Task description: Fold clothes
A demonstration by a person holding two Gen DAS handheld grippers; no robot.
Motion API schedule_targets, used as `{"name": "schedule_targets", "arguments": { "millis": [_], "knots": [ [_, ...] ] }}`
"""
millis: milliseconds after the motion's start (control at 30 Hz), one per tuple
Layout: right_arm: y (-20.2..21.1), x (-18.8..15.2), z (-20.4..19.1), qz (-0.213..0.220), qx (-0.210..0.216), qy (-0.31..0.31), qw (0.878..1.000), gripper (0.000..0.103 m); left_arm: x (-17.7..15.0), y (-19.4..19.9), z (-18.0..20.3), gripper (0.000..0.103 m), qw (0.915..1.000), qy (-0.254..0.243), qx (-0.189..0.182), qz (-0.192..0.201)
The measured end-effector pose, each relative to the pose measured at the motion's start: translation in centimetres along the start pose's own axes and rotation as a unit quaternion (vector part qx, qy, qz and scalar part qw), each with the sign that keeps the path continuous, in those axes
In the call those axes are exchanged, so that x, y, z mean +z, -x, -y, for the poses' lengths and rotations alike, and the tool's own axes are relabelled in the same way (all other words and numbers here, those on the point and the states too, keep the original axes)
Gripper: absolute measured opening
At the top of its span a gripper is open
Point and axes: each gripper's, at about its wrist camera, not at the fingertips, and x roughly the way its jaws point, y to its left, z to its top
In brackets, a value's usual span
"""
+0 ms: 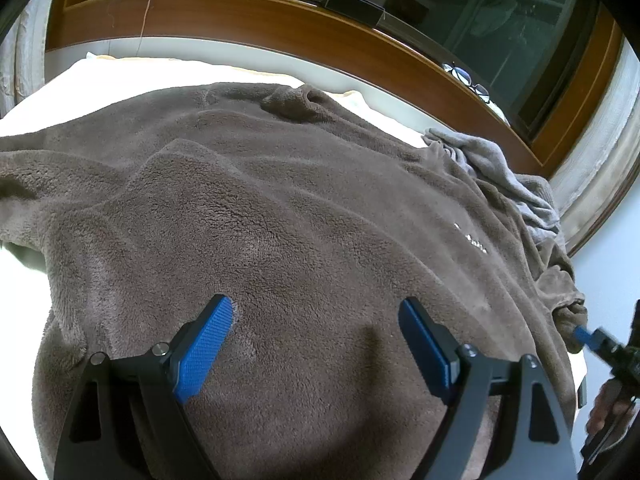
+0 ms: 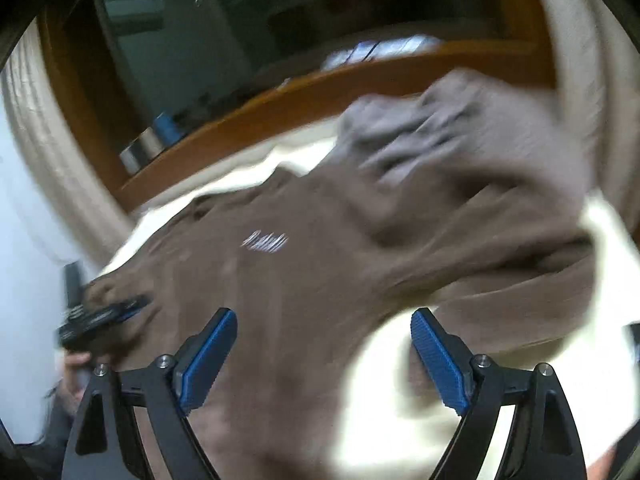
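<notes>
Left gripper (image 1: pixel 316 314): lowest in the left wrist view, jaws spread wide, blue pads over the brown fleece with nothing between them.
Right gripper (image 2: pixel 323 326): lowest in the right wrist view, jaws likewise spread wide, nothing pinched; this whole view is motion-blurred.
Brown fleece garment (image 1: pixel 280 220): spread across the white bed (image 1: pixel 120 70), filling the middle of the left view; a collar-like opening sits at the upper centre, a small white logo at the right.
Same garment, right view (image 2: pixel 300 280): runs from lower left to upper right, logo at centre, white bed (image 2: pixel 400 400) showing under the lower right pad.
Grey cloth (image 1: pixel 500 168): bunched at the garment's right edge in the left view; in the right view a paler bunch (image 2: pixel 420 132) shows upper right, too blurred to tell apart.
Seen only from the left: glasses (image 1: pixel 466 80) on the wooden ledge (image 1: pixel 280 20), upper right; the right gripper at the far right edge (image 1: pixel 588 336), at the garment's hem.
Seen only from the right: the left gripper at the left edge (image 2: pixel 104 314), against the fleece, with a hand (image 2: pixel 76 364) below it.
</notes>
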Motion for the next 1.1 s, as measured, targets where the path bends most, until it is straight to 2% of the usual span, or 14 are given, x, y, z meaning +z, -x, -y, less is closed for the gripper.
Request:
{"name": "schedule_targets", "arguments": {
  "millis": [133,200,333,400,500,567,700,767,867,933,967,1000,1033,1100],
  "knots": [
    [-2.7,-0.3,0.4,-0.032,-0.056,0.007,0.998,0.087,0.0,0.1,-0.1,0.088,1.0,0.002,-0.004,0.001],
    [-3.2,0.4,0.7,-0.027,-0.077,0.015,0.997,0.066,-0.1,0.1,-0.3,0.088,1.0,0.003,-0.008,0.001],
    [-3.7,1.9,1.2,-0.012,-0.115,0.034,0.993,0.042,-0.1,0.3,-0.5,0.088,0.9998,0.006,-0.016,0.002],
    [-4.0,2.7,1.5,-0.005,-0.134,0.043,0.99,0.019,-0.1,0.4,-0.7,0.088,0.9998,0.007,-0.02,0.002],
    [-4.4,3.8,1.8,0.006,-0.162,0.057,0.985,0.012,-0.2,0.5,-0.9,0.088,0.9996,0.01,-0.027,0.003],
    [-4.6,4.6,2.1,0.013,-0.181,0.066,0.981,0.012,-0.2,0.6,-1.1,0.088,0.9994,0.014,-0.032,0.004],
    [-6.7,5.3,0.8,0.025,-0.243,0.131,0.961,0.012,-0.2,0.5,-0.8,0.088,0.9995,0.011,-0.028,0.004],
    [-7.8,5.0,1.3,0.002,-0.239,0.126,0.963,0.013,-0.2,0.6,-0.9,0.088,0.9995,0.013,-0.03,0.005],
    [-7.2,3.9,2.5,-0.003,-0.214,0.096,0.972,0.015,-0.3,0.6,-0.8,0.088,0.9995,0.012,-0.029,0.005],
    [-5.8,3.3,3.0,-0.002,-0.189,0.078,0.979,0.025,-0.3,0.6,-0.7,0.088,0.9996,0.01,-0.026,0.005],
    [-5.1,3.1,3.3,-0.002,-0.176,0.069,0.982,0.043,-0.3,0.6,-0.7,0.088,0.9996,0.01,-0.025,0.005],
    [-4.4,2.8,3.6,-0.001,-0.163,0.06,0.985,0.07,-0.3,0.6,-0.7,0.088,0.9996,0.01,-0.024,0.005],
    [-3.7,2.6,3.9,-0.001,-0.15,0.051,0.987,0.078,-0.3,0.6,-0.8,0.088,0.9996,0.011,-0.026,0.005],
    [-1.6,1.4,4.0,0.008,-0.118,0.041,0.992,0.082,-0.3,0.6,-0.9,0.088,0.9994,0.014,-0.03,0.006]
  ]
}}
